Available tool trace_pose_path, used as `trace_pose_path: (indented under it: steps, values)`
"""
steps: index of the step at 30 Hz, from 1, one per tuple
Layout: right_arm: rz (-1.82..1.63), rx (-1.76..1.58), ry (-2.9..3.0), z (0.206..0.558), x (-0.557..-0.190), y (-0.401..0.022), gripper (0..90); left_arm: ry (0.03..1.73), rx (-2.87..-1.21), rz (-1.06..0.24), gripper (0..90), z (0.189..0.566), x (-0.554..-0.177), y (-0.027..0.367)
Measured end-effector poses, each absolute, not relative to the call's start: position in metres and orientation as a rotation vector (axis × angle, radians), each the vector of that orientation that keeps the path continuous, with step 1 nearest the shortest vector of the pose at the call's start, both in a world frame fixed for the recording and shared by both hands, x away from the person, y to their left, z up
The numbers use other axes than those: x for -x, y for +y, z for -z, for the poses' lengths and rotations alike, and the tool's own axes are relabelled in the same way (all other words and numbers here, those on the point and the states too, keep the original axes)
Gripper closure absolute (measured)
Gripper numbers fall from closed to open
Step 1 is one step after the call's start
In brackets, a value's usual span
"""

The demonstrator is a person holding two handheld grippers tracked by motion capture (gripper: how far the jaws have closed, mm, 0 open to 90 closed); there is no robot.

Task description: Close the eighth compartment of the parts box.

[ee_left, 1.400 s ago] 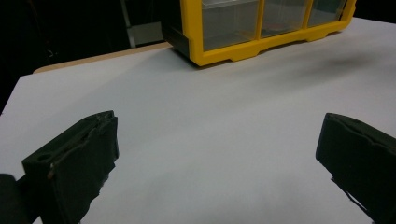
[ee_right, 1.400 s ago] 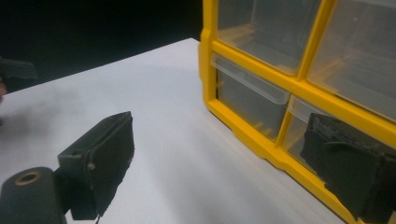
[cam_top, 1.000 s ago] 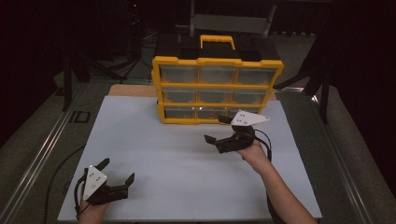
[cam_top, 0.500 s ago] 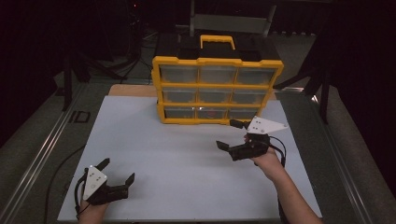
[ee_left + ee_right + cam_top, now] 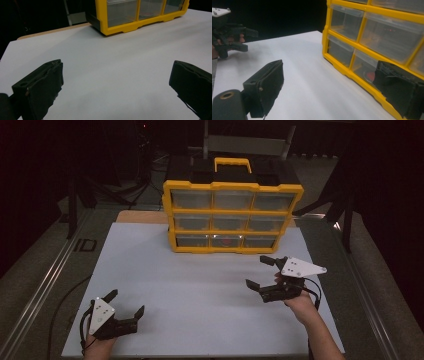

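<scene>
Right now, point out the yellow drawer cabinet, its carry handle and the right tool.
yellow drawer cabinet (image 5: 233,185): high view, on the top bar of its yellow frame.
carry handle (image 5: 233,161): high view, on the handle's top bar.
right tool (image 5: 261,271): high view, midway between its two open black fingertips.

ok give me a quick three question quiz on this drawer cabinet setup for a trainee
1. True or false: both grippers are open and hold nothing.
2. Which gripper is nearer the yellow drawer cabinet? A) left gripper B) right gripper
3. How many rows of clear drawers does the cabinet front show?

Key:
1. True; each gripper's jaws stand apart over the white sheet.
2. B
3. Three, with three drawers in each.
</scene>
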State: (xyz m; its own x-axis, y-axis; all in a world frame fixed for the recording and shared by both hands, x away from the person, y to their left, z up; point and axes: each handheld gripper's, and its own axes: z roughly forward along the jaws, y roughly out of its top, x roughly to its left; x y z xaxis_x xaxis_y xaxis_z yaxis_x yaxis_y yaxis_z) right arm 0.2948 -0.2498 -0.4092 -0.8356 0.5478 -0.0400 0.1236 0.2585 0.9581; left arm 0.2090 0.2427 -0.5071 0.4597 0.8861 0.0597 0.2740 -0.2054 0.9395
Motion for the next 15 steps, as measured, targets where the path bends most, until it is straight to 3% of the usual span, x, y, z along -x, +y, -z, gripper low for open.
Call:
trace_pose_path:
  steps: [15]
  values:
    - [-1.541, -0.671, 2.110, 0.439, -0.274, -0.284, 9.1, 0.994, -1.727, -0.780, 0.3, 0.507, -0.208, 0.242]
